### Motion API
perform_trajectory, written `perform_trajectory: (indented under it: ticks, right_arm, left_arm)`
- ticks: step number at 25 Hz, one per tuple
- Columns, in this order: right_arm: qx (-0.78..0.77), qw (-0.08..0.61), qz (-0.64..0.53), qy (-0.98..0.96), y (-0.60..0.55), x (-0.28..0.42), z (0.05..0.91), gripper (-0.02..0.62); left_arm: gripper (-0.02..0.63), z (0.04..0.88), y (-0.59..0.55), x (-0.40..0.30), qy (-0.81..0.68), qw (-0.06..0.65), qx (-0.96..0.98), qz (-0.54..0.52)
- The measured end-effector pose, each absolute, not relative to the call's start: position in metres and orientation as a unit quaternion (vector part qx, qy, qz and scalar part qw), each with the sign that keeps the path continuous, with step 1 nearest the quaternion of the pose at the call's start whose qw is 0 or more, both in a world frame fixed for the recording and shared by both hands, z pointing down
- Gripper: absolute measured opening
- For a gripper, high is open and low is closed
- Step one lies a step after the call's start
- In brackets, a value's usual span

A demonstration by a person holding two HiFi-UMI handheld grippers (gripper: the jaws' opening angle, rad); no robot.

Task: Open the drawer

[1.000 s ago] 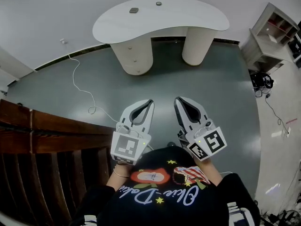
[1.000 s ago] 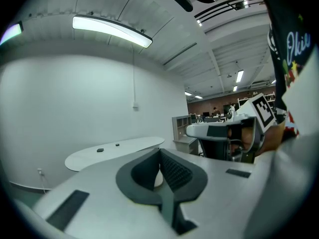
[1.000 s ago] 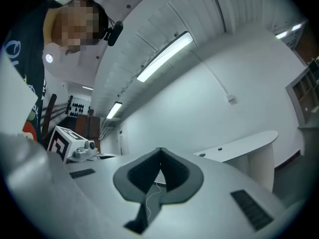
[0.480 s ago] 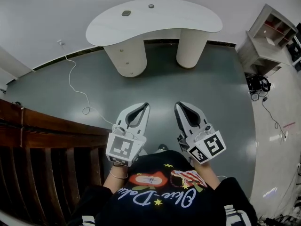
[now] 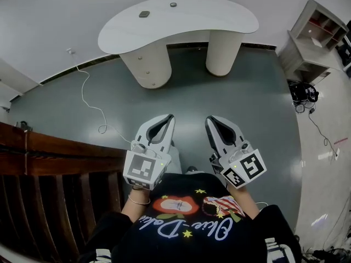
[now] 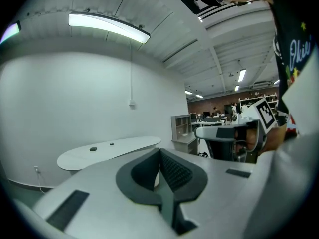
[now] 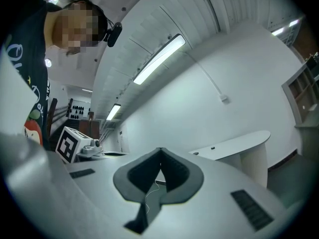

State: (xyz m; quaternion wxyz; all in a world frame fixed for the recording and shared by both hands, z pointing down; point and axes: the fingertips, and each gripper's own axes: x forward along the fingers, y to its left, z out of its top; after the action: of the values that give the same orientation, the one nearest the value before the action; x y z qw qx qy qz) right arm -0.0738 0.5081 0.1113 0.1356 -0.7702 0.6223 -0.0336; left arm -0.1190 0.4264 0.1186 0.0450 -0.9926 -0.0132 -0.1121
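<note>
Facing drawer pedestal (image 5: 146,66) from well apart, left tool (image 5: 169,117), right tool (image 5: 210,120), closed

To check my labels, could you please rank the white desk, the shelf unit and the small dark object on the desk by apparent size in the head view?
1. white desk, largest by far.
2. shelf unit, clearly smaller.
3. small dark object, a tiny patch on the desk top.

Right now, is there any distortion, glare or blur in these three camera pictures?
Head view: strong fisheye, the white desk bows; the grey floor shows only soft sheen. Left gripper view: dark round vignette, ceiling strip light blown out. Right gripper view: same vignette, the angled strip light glares; no motion blur anywhere.
</note>
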Motion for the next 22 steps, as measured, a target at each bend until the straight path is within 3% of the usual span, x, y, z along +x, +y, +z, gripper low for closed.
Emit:
perform_trajectory:
  ticks: [22]
  right_arm:
    - [-0.779,0.103,-0.054,0.616,0.362,0.015,0.120,-0.005]
  left_arm:
    - [0.003,0.132,0.283,-0.023,-0.043,0.032,-0.993,-0.110]
